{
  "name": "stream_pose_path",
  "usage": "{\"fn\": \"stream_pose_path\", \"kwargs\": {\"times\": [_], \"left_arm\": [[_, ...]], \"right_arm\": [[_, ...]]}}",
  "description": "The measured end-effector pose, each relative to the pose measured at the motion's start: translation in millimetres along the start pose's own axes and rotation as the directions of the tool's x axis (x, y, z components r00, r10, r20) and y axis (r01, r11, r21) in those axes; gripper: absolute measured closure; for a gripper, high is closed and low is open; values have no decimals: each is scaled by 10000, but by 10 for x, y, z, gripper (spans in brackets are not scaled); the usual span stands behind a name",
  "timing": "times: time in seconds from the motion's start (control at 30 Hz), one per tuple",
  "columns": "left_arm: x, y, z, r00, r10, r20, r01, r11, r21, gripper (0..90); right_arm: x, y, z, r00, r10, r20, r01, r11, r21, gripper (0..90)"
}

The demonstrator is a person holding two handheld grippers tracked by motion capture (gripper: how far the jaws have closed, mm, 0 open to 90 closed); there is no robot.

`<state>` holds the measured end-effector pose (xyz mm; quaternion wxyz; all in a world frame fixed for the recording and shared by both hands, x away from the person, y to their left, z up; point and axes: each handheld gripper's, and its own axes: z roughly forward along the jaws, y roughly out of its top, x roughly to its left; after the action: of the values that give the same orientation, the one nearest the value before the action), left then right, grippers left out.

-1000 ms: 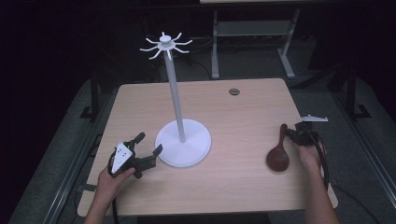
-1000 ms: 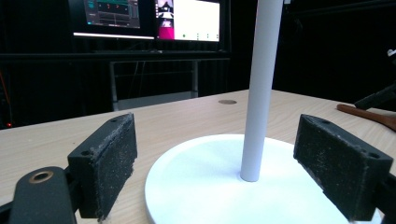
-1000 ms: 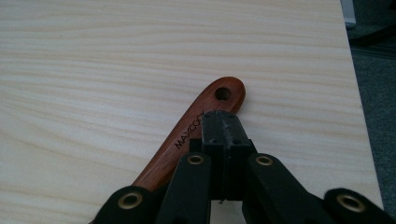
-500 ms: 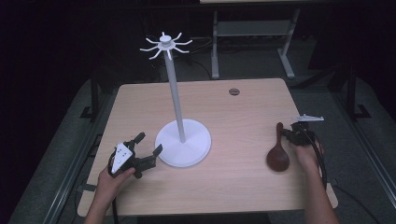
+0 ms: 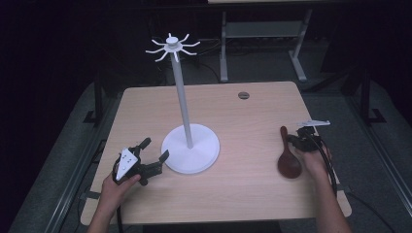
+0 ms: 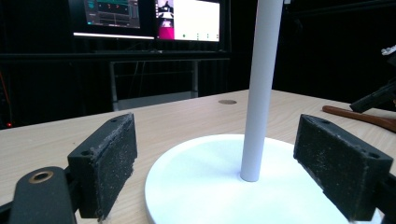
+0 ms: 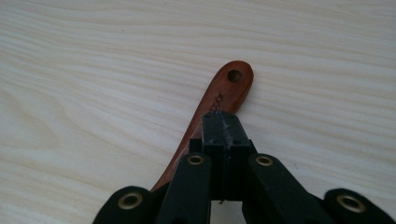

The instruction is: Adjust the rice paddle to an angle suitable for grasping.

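A white stand with a round base (image 5: 190,148), a tall pole and a ring of hooks (image 5: 171,46) on top rises from the middle of the wooden table (image 5: 243,194). My left gripper (image 5: 155,149) rests at the base's left edge, jaws open wide; between them I see the base (image 6: 210,177) and the pole, neither touched. A dark red-brown wooden spoon (image 5: 289,165) lies flat at the table's right. My right gripper (image 5: 294,139) is shut, pads (image 7: 223,123) pressed together over the spoon's handle (image 7: 231,86), just short of its hole. The handle runs under the jaws, not between them.
A round grommet (image 5: 243,95) sits near the table's far edge. Beyond the table stand a metal frame (image 5: 262,34) and lit monitors (image 6: 187,21) in a dark room. The right gripper's cable (image 5: 330,170) trails over that forearm near the right edge.
The right gripper has shifted slightly left, and the tip of the spoon's handle has swung a little left with it. The left gripper has stayed put.
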<state>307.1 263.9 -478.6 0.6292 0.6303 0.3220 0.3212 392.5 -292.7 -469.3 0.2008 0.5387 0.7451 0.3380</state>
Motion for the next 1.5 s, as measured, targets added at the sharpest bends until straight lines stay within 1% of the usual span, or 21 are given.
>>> {"fn": "stream_pose_path", "kwargs": {"times": [0.2, 0.27, 0.33, 0.43, 0.57, 0.6, 0.67, 0.73, 0.8, 0.9, 1.0, 1.03, 1.17, 1.2, 1.27, 1.3, 1.37, 1.43, 1.5], "left_arm": [[-1, 0, 1, 10000, -5, 0, 5, 10000, -9, 128], [-1, 0, 1, 10000, -3, 1, 3, 10000, -4, 128], [-2, 1, 0, 10000, -3, -3, 3, 10000, 0, 128], [-1, 0, 1, 10000, -2, -1, 2, 10000, -4, 128], [-1, 1, 0, 10000, -3, -1, 3, 10000, 1, 128], [-1, 0, 1, 10000, -3, 1, 3, 10000, -7, 128], [-1, 0, 1, 10000, -1, 0, 1, 10000, -5, 128], [-1, 0, 1, 10000, 0, 0, 0, 10000, -6, 128], [-1, 0, 1, 10000, -3, 1, 3, 10000, -8, 128], [-1, 0, 1, 10000, -2, 1, 2, 10000, -5, 129], [-1, 0, 1, 10000, 0, 0, 0, 10000, -3, 128], [-1, 0, 1, 10000, 0, 1, 0, 10000, -4, 128], [-1, 0, 0, 10000, 8, -3, -8, 10000, 1, 128], [-1, 0, 1, 10000, 7, 0, -7, 10000, -7, 128], [-1, 0, 1, 10000, -1, 1, 1, 10000, -6, 128], [-1, 0, 1, 10000, 0, 1, 0, 10000, -6, 128], [-1, 0, 1, 10000, -4, 0, 4, 10000, -8, 129], [-1, 0, 0, 10000, 1, 0, -1, 10000, -4, 128], [-1, 0, 1, 10000, -4, 2, 4, 10000, -5, 129]], "right_arm": [[63, 21, 12, 9998, -181, -110, 182, 9998, 45, 900], [115, 38, 26, 9990, -382, -224, 384, 9992, 74, 900], [133, 43, 31, 9987, -427, -267, 429, 9991, 69, 900], [196, 59, 45, 9972, -618, -418, 624, 9980, 128, 900], [233, 67, 56, 9955, -773, -550, 782, 9969, 134, 900], [253, 73, 58, 9944, -814, -671, 826, 9965, 145, 900], [262, 75, 59, 9940, -835, -702, 846, 9963, 129, 900], [297, 83, 61, 9917, -959, -861, 974, 9952, 132, 900], [308, 87, 60, 9911, -964, -918, 984, 9950, 170, 900], [351, 96, 71, 9871, -1132, -1130, 1159, 9931, 182, 900], [378, 101, 74, 9853, -1165, -1251, 1201, 9925, 217, 900], [400, 106, 79, 9824, -1295, -1349, 1337, 9908, 225, 900], [454, 114, 87, 9771, -1409, -1592, 1469, 9888, 265, 900], [454, 114, 87, 9771, -1409, -1592, 1469, 9888, 265, 900], [474, 119, 86, 9732, -1566, -1682, 1647, 9857, 351, 900], [491, 119, 86, 9731, -1507, -1743, 1598, 9864, 391, 900], [516, 125, 91, 9676, -1632, -1924, 1734, 9841, 375, 900], [525, 125, 90, 9665, -1650, -1967, 1766, 9834, 427, 900], [551, 126, 86, 9632, -1710, -2071, 1851, 9814, 502, 900]]}}
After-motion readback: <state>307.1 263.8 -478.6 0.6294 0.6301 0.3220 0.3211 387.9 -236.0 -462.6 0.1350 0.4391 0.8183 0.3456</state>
